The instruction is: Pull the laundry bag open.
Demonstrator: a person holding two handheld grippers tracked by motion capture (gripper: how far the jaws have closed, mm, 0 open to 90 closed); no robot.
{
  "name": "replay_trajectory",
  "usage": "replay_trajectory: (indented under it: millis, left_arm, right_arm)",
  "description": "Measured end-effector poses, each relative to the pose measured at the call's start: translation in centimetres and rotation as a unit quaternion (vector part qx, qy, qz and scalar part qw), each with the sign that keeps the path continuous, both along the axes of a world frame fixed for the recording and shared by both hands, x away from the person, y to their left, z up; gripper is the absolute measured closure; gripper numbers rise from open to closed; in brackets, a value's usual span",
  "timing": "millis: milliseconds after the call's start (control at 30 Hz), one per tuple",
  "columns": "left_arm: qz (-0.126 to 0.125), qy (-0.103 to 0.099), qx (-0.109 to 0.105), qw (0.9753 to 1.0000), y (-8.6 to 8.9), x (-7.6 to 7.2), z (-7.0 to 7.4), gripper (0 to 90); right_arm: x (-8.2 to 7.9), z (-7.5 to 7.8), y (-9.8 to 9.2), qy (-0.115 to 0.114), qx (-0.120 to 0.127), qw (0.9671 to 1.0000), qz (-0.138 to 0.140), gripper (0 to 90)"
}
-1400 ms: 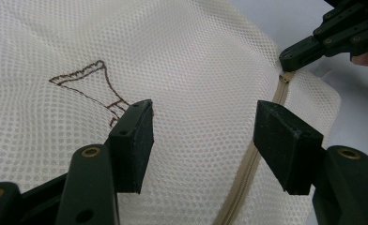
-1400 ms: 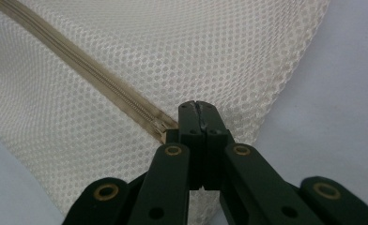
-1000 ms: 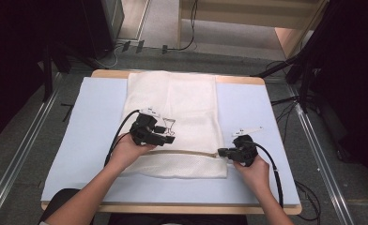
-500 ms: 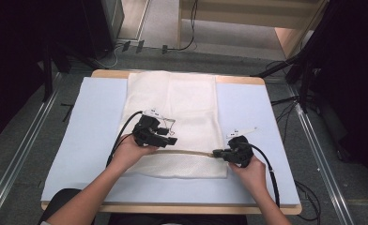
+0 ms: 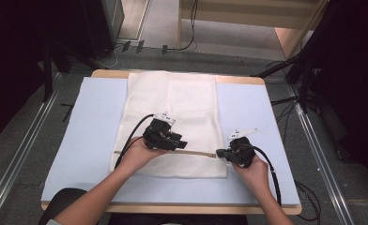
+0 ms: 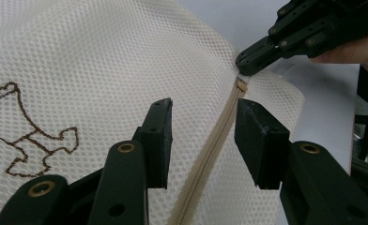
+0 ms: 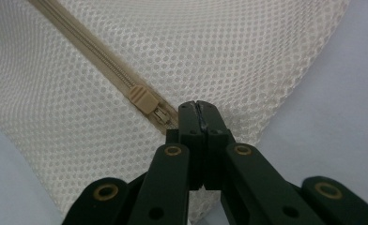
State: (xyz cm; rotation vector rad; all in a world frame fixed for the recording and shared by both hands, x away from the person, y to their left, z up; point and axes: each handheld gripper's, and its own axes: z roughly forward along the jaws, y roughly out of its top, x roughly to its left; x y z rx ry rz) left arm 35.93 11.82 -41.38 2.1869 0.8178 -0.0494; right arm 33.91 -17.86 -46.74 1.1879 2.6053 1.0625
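A white mesh bag [image 5: 172, 103] lies flat on the light blue mat [image 5: 93, 122]. A beige zipper [image 5: 198, 153] runs across the bag near its front edge. My left gripper [image 5: 177, 143] hovers open over the bag, its jaws on either side of the zipper [image 6: 219, 136], touching nothing; my left gripper [image 6: 203, 136] points toward the right one. My right gripper [image 5: 219, 153] is at the zipper's right end. Its jaws are shut on the pull tab [image 7: 162, 116] just behind the slider [image 7: 142, 98]. My right gripper [image 7: 198, 112] lifts the mesh slightly there.
A brown embroidered figure [image 6: 32, 126] marks the mesh to the left of my left jaw. The wooden table edge [image 5: 172, 208] borders the mat. Cables [image 5: 276, 101] and metal rails [image 5: 18, 159] lie on the floor around the table.
My left gripper has shifted a little to the right along the zipper. The right gripper has stayed almost in place on the pull tab.
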Motion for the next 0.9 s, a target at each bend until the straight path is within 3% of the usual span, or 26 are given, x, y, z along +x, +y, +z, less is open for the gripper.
replay_trajectory:
  millis: [67, 200, 367, 433, 533, 733, 900]
  left_arm:
    - [-0.001, 0.015, -0.004, 0.9999, -0.4, 0.1, -0.1, 60.2]
    - [-0.007, 0.016, -0.004, 0.9998, -1.3, 0.0, -0.2, 62.4]
    - [-0.012, 0.009, 0.002, 0.9999, -2.8, -0.3, -0.7, 65.1]
    - [-0.015, -0.002, 0.011, 0.9998, -3.4, -0.4, -0.7, 68.1]
    - [-0.015, -0.009, 0.008, 0.9998, -4.0, -0.6, -0.9, 74.1]
    - [-0.022, 0.015, 0.017, 0.9995, -5.3, -0.2, -1.8, 76.5]
    - [-0.026, 0.025, 0.027, 0.999, -6.1, -0.1, -2.4, 77.1]
  right_arm:
    - [-0.1, -0.1, 0.0, -0.01, -0.005, 0.9999, 0.007, 90.0]
    - [-0.2, -0.1, 0.1, -0.024, -0.011, 0.9995, 0.019, 90.0]
    - [-0.1, -0.3, -0.3, -0.019, 0.005, 0.9996, 0.02, 90.0]
    - [-0.2, -0.4, -0.3, -0.023, 0.007, 0.9995, 0.022, 90.0]
    - [-0.3, -0.5, -0.4, -0.029, 0.011, 0.9993, 0.023, 90.0]
    - [-0.2, -0.7, -0.8, -0.02, 0.029, 0.9992, 0.017, 90.0]
    - [-0.3, -0.7, -0.6, -0.026, 0.02, 0.9993, 0.019, 90.0]
